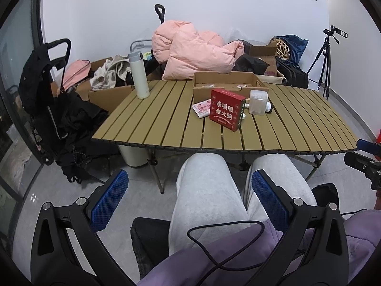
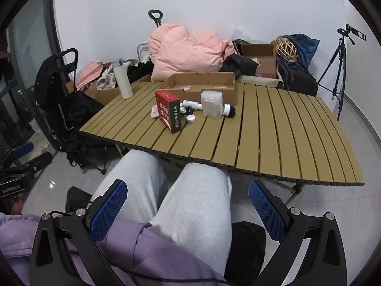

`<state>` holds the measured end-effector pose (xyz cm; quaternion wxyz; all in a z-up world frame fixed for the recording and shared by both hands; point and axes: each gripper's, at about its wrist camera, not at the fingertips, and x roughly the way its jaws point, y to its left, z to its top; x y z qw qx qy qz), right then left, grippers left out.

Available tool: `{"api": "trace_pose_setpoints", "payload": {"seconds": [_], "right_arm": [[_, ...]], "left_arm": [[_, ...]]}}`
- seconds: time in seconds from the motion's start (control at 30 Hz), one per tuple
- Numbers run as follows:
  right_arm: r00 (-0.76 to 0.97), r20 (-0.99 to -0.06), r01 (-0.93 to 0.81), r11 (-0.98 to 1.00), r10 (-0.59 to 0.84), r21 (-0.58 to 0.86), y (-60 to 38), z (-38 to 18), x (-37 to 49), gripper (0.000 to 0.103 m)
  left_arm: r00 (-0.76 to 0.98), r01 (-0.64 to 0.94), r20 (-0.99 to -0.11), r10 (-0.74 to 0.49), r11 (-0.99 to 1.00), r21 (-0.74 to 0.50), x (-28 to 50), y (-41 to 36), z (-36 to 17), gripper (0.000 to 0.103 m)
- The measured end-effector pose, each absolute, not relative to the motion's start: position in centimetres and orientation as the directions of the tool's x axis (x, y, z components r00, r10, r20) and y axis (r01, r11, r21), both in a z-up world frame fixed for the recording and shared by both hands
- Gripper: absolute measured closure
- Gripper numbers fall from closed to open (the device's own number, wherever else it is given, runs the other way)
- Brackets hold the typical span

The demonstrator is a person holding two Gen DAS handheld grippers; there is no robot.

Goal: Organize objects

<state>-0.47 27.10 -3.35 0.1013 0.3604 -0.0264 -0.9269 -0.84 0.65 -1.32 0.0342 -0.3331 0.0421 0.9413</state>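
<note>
Still-free, both grippers (image 1: 189,190) (image 2: 188,202) agape above lap.

I am seeing a worktop (image 1: 166,116) showing olive-tan slats with dark gaps. A box (image 1: 227,109) is showing red with white characters in front, green along its side. A flask (image 1: 138,75) is looking cream with a grey cap. My claw pads (image 2: 108,211) are showing blue with a fine grid texture. A quilted jacket (image 1: 190,50) is glowing pale pink.
</note>
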Motion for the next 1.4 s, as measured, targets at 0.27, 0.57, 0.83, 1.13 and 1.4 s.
{"api": "trace_pose_setpoints", "payload": {"seconds": [0.27, 0.57, 0.83, 1.13, 1.4], "right_arm": [[-0.771, -0.621, 0.150, -0.988, -0.142, 0.039, 26.6, -3.7, -0.1, 0.000], [-0.742, -0.627, 0.237, -0.968, -0.237, 0.086, 26.0, -3.6, -0.3, 0.000], [-0.751, -0.645, 0.169, -0.985, -0.144, 0.023, 26.1, -5.1, -2.8, 0.000], [-0.832, -0.549, 0.109, -0.994, -0.078, -0.023, 26.9, -6.0, -5.2, 0.000], [-0.742, -0.656, 0.216, -0.976, -0.137, -0.040, 24.1, -10.0, -14.4, 0.000]], "left_arm": [[-0.771, -0.086, -0.637, 0.021, -0.994, 0.071, -1.1, 0.7, -1.5, 0.000], [-0.748, -0.091, -0.663, 0.021, -0.993, 0.072, -2.2, 0.8, -2.5, 0.000], [-0.665, -0.065, -0.746, 0.014, -0.997, 0.039, -6.1, -0.1, -5.2, 0.000], [-0.740, -0.066, -0.667, 0.089, -0.996, -0.059, -9.5, -1.2, -5.7, 0.000], [-0.776, -0.194, -0.617, 0.132, -0.980, 0.034, -19.6, 1.0, -7.9, 0.000]]}}
